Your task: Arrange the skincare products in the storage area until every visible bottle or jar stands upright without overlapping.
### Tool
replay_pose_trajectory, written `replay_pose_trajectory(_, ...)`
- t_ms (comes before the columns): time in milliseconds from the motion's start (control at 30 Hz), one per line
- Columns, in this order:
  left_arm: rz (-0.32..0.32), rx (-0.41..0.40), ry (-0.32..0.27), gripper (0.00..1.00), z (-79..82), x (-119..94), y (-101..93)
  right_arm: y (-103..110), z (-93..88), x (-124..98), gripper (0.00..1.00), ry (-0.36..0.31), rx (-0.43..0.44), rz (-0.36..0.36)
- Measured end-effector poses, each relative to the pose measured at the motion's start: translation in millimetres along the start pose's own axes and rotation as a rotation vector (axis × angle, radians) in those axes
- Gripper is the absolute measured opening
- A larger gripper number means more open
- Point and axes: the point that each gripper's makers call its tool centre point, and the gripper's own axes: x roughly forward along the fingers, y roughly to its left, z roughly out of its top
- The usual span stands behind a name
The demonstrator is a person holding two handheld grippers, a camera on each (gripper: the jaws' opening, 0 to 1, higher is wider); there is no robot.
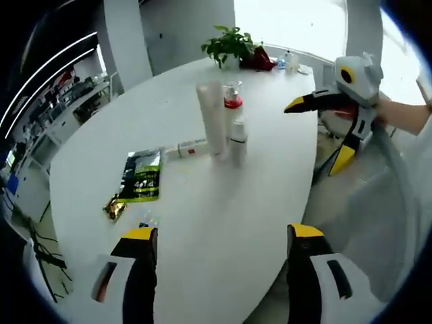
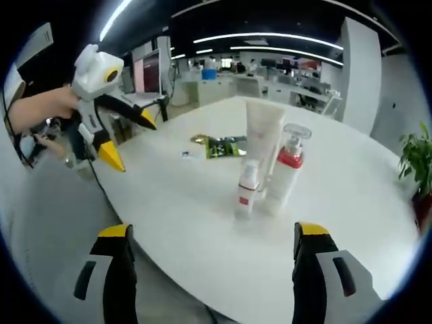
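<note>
Left gripper view first: our left gripper (image 1: 223, 243) hangs with its yellow-tipped jaws spread wide and nothing between them, low over the near part of the round white table (image 1: 202, 216). Left of the left finger and a little ahead lies a flat green and black sachet (image 1: 142, 175), with a small crumpled gold wrapper (image 1: 114, 208) touching its near corner. Ahead, between the lines of our two fingers, a small white tube with a red mark (image 1: 187, 148) lies on its side. Just right of it stand three upright items close together: a tall white squeeze tube (image 1: 212, 118), a clear pump bottle with a red collar (image 1: 233, 101) behind it, and a small white bottle (image 1: 238, 142) in front. Bare table lies between the jaws and this group. Far ahead a green potted plant (image 1: 229, 46) sits at the table's far edge. Off the right finger, past the table edge, our right gripper (image 1: 324, 135) is held in a hand (image 1: 405, 116), jaws parted and empty.

From the right gripper view, the left gripper (image 2: 131, 142) comes in at the far left, beyond the table rim, jaws apart. Our right gripper's (image 2: 212, 250) own jaws are spread, empty, with the three upright containers straight ahead and clear tabletop all round them.
</note>
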Motion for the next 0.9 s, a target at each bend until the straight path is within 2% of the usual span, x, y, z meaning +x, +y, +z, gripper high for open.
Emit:
replay_pose_trajectory(300, 0.050, -0.134, -0.005, 0.85, -28.4, -13.9, 0.0, 0.8, 0.6, 0.4, 0.97, -0.002, -0.005, 0.006)
replay_pose_trajectory(367, 0.061, -0.182, -0.034, 0.86, -30.2, -16.5, 0.4, 2.2, 1.1, 0.1, 0.97, 0.000, -0.008, 0.009)
replay_pose_trajectory(467, 0.077, -0.226, -0.044, 0.90, -37.1, -20.1, 1.9, 2.7, 0.8, 1.3, 0.97, 0.002, -0.012, 0.014)
replay_pose_trajectory(533, 0.088, -0.251, -0.064, 0.91, -38.8, -24.1, 1.4, 3.6, 1.0, 1.2, 0.97, 0.003, -0.015, 0.016)
replay_pose_trajectory(667, 0.109, -0.351, -0.155, 0.95, -37.6, -31.2, 4.8, 3.1, 0.7, 1.3, 0.97, 0.002, -0.019, 0.014)
replay_pose_trajectory(900, 0.150, -0.375, -0.170, 0.98, -51.0, -37.7, 6.1, 2.9, 2.8, -0.4, 0.97, -0.006, -0.010, 0.008)
